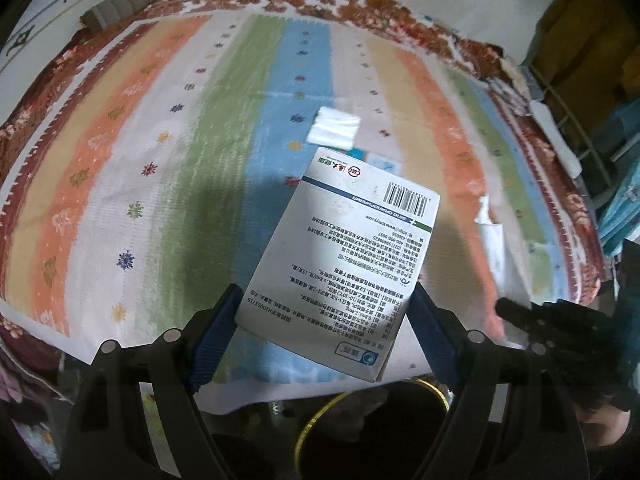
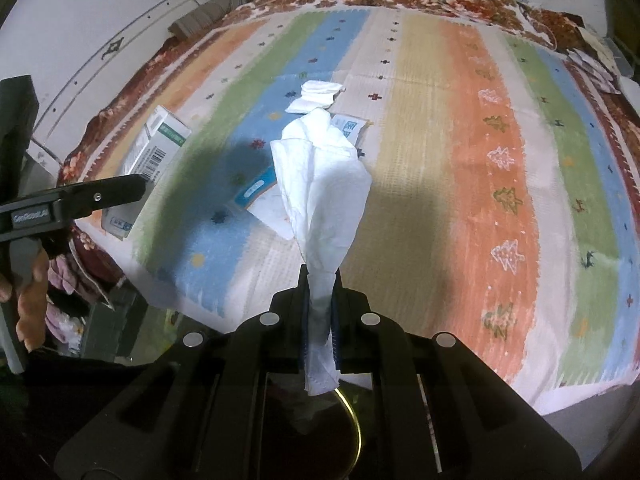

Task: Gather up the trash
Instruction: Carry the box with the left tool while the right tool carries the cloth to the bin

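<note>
Nearest the right wrist camera, the right gripper [image 2: 320, 280] has its fingers almost fully closed on a white tissue [image 2: 324, 184], pinched into a narrow twist between the blue pads; above them it fans out in soft crumpled folds, and a short tail hangs out behind the pads. Under both grippers a dark bin with a gold rim [image 2: 354, 420] shows at the edge of the bed.

The left gripper [image 1: 324, 320] has its fingers spread wide, and they clamp one white medicine box [image 1: 340, 264] by its two long sides. The box is flat and printed with small dark text, a barcode and a blue band, and it is lifted above the blanket [image 1: 160, 160], tilted away from the camera. A hand [image 2: 30, 300] grips the left gripper's handle.

Beyond the box, three more pieces of trash lie on the striped blanket: a folded white tissue pad [image 1: 334, 128] just past its far end, and two blue-and-white wrappers, one [image 2: 260, 196] nearer and one [image 2: 352, 126] beside the pad.
</note>
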### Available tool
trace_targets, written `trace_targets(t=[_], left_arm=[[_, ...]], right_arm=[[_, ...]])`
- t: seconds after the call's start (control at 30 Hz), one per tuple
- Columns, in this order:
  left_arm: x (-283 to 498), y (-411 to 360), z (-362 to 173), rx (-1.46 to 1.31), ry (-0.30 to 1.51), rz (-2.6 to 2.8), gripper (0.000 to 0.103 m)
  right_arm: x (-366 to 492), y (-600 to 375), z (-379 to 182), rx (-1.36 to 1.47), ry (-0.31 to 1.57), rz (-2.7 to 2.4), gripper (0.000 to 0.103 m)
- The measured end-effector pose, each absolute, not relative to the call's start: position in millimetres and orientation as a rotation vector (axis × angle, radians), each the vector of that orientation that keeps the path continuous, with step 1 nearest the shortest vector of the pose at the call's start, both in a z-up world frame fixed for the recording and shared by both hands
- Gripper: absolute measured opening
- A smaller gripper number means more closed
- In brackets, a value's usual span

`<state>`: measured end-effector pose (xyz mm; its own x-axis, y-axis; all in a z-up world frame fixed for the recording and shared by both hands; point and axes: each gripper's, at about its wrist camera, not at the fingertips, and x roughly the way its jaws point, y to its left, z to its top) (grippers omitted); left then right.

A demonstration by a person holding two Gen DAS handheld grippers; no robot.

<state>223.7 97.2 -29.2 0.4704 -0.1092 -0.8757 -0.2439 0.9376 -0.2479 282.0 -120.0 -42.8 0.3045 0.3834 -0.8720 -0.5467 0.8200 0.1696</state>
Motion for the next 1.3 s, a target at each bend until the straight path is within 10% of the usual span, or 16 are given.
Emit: trace_targets(t=[1.3], left_arm=[[81.3,24.0,4.0,-0.460,0.827,-0.051,0.080]], right_arm=[[128.3,-156.4,-5.5,-0.119,0.859,0.696,0.008]])
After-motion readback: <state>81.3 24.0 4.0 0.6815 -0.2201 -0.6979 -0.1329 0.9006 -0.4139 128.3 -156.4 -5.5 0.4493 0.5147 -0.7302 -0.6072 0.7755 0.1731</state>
